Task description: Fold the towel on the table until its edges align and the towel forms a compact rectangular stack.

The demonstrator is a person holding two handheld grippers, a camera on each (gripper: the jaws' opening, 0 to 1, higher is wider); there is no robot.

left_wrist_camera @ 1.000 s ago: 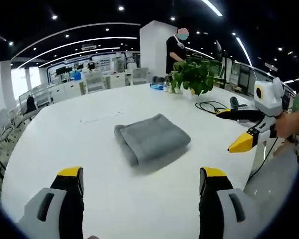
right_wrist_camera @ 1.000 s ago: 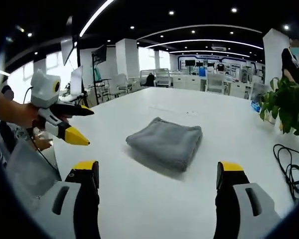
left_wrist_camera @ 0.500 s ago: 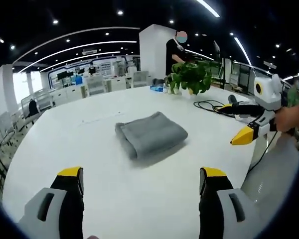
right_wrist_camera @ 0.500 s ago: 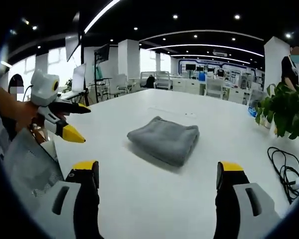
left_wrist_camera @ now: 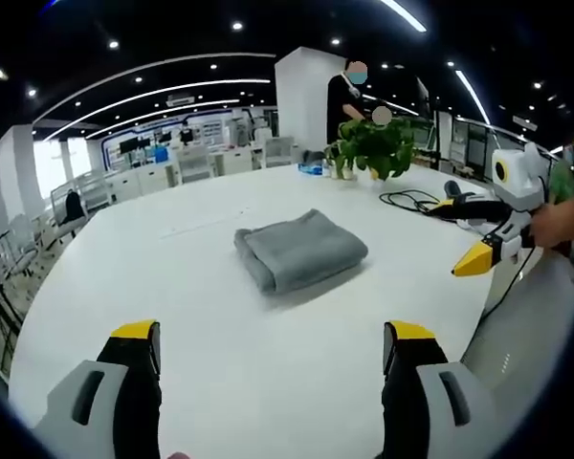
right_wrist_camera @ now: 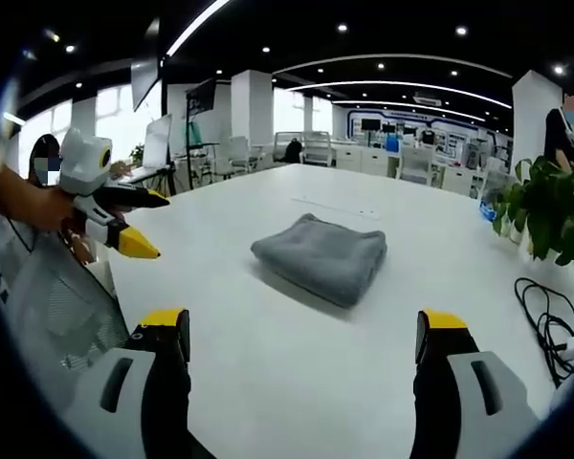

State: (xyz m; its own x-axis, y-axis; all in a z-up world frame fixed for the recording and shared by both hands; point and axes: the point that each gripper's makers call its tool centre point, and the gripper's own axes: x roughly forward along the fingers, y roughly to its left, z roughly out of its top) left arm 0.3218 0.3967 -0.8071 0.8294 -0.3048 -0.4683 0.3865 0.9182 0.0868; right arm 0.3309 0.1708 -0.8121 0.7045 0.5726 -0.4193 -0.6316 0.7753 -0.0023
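The soft grey folded towel (left_wrist_camera: 301,250) (right_wrist_camera: 321,256) lies flat on the big white worktop (left_wrist_camera: 201,316) (right_wrist_camera: 297,335), well ahead of the left gripper (left_wrist_camera: 268,346) and right gripper (right_wrist_camera: 301,337), whose yellow-tipped jaws stand wide open, holding nothing.

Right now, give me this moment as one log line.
towel: folded stack, on table | left gripper: open, clear | right gripper: open, clear

The left gripper (left_wrist_camera: 272,346) and right gripper (right_wrist_camera: 304,336) both hold their jaws wide apart (empty), each gripped by a hand (left_wrist_camera: 556,222).
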